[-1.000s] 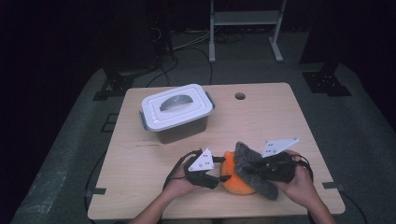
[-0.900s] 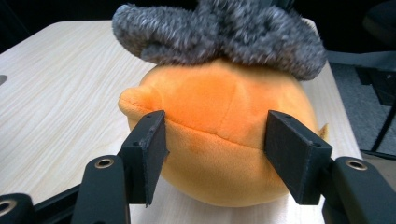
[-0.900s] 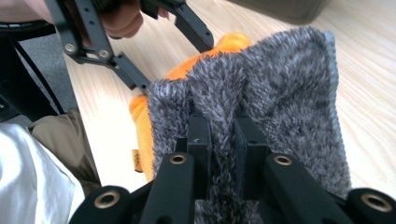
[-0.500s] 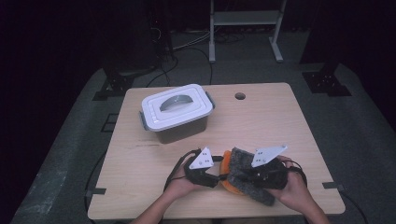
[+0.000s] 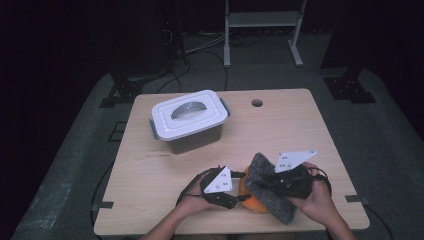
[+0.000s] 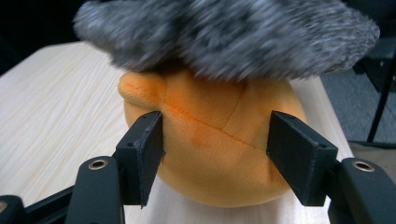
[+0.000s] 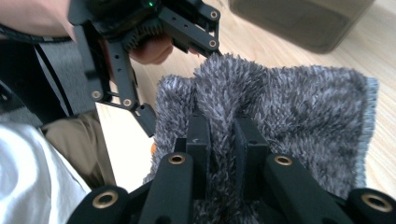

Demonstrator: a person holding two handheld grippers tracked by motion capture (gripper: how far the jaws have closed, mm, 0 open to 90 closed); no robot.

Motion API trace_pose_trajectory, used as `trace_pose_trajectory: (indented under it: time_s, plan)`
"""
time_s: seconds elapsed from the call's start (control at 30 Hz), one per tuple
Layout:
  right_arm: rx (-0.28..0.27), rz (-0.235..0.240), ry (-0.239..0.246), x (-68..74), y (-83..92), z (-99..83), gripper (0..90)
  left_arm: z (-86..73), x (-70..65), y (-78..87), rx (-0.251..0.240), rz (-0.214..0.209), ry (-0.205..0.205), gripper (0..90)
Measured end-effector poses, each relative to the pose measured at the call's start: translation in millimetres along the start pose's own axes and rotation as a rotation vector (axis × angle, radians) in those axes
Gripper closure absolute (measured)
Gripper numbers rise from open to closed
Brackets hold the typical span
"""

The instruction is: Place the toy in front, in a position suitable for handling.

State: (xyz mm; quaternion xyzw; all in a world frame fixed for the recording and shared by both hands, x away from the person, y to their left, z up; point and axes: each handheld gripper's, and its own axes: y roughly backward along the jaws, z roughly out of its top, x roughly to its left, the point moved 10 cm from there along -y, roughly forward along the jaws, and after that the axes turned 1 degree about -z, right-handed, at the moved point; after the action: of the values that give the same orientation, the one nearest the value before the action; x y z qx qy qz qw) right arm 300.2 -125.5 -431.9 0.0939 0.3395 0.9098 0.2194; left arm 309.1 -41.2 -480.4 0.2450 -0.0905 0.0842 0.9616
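An orange plush ball (image 5: 252, 204) lies near the table's front edge. My left gripper (image 5: 239, 198) reaches it from the left. In the left gripper view its two black jaws (image 6: 215, 154) press on both sides of the ball (image 6: 210, 121). A grey fuzzy cloth (image 5: 262, 172) is draped over the top of the ball (image 6: 224, 32). My right gripper (image 5: 270, 184) comes in from the right and is shut on a pinched fold of that cloth (image 7: 303, 116), with the fold squeezed between its jaws (image 7: 222, 135).
A white lidded plastic box (image 5: 189, 119) with a grey base stands at the back left of the wooden table (image 5: 295, 130). A small round hole (image 5: 257, 103) sits near the far edge. Both forearms enter from the bottom edge.
The grey cloth has shifted a little and now lies more over the orange ball. Both hands have stayed almost where they were.
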Motion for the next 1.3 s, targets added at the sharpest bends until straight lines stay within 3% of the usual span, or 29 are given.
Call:
trace_pose_trajectory:
  time_s: [0.17, 0.3, 0.43, 0.57, 0.63, 0.8, 0.87, 0.9, 1.07, 1.13, 1.23, 1.3]
  plan:
    - [0.023, -0.001, -0.017, -6.6, 1.1, -10.9, 77.9, -1.2, 0.3, 0.7, 0.0, -0.003, 0.01, 35.3]
    - [-0.002, 0.001, -0.076, -20.3, 9.1, -18.3, 77.9, 1.0, -3.0, -1.1, -0.011, -0.013, -0.001, 33.7]
    - [-0.029, 0.005, -0.082, -19.8, 9.2, -12.2, 77.9, -0.2, -5.9, -1.8, -0.001, -0.026, -0.023, 33.1]
    - [-0.019, 0.038, -0.077, -15.6, 0.4, -9.8, 77.8, -4.1, -4.9, -0.7, 0.011, -0.027, -0.009, 33.0]
    - [-0.028, 0.064, -0.102, -19.4, 1.7, -13.0, 77.9, -5.2, -3.7, 0.3, 0.016, -0.027, -0.005, 33.0]
    - [-0.026, 0.037, -0.169, -36.6, 12.4, -28.7, 77.9, -8.0, -0.5, 1.2, 0.013, -0.032, 0.026, 32.5]
    - [-0.032, 0.057, -0.194, -37.2, 10.6, -33.4, 77.8, -2.9, 0.8, 1.8, -0.013, -0.034, 0.071, 29.2]
    - [-0.029, 0.054, -0.192, -36.6, 9.3, -33.6, 77.8, 0.0, 0.6, 1.7, -0.025, -0.03, 0.088, 28.4]
    - [-0.022, 0.029, -0.146, -29.7, 7.1, -24.3, 77.8, -2.7, 4.5, 0.2, -0.007, 0.005, 0.096, 28.0]
    - [-0.04, 0.05, -0.132, -23.4, 6.2, -18.1, 77.8, -1.5, 5.5, 0.3, -0.017, 0.008, 0.108, 28.0]
    - [-0.022, 0.053, -0.093, -14.5, -0.9, -12.8, 77.8, -0.5, 7.1, 1.3, -0.021, 0.033, 0.106, 27.2]
    - [-0.025, 0.068, -0.095, -11.3, -3.6, -11.7, 77.8, 2.4, 9.0, 3.5, -0.043, 0.055, 0.094, 26.6]
